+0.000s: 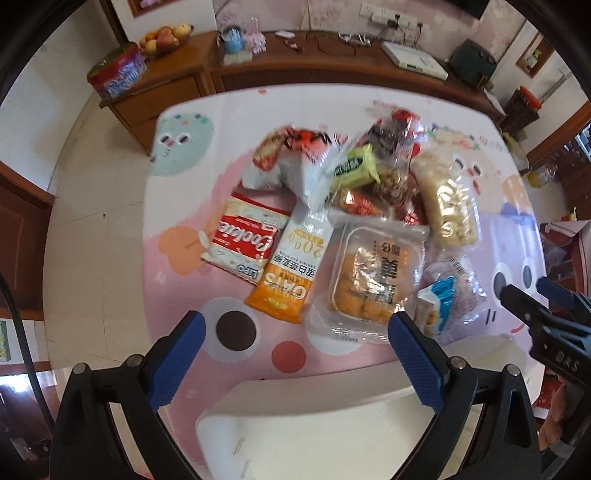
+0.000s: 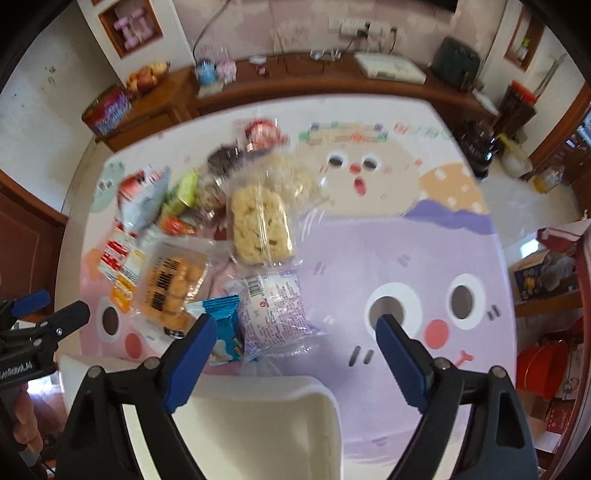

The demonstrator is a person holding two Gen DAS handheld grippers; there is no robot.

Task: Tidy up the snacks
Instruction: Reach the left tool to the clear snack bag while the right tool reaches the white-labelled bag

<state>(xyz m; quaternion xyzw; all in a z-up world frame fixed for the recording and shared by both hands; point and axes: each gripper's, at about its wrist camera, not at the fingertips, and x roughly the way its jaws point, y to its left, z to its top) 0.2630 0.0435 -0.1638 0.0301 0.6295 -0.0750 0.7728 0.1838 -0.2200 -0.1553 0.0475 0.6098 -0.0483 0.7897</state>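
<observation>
Snack packets (image 1: 354, 236) lying heaped on the tabletop (image 2: 369, 258)
Left tool (image 1: 297, 345) and right tool (image 2: 295, 345) are both hovering spread wide, pinching nothing.

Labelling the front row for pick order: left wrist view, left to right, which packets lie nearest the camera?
Cookie packet → oats packet → clear tray of yellow cakes → blue-and-white packet.

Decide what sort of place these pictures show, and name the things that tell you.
Probably a home living or dining room: a wooden sideboard with a fruit bowl, wall sockets, and a cartoon-print tablecloth under snack packets.
</observation>
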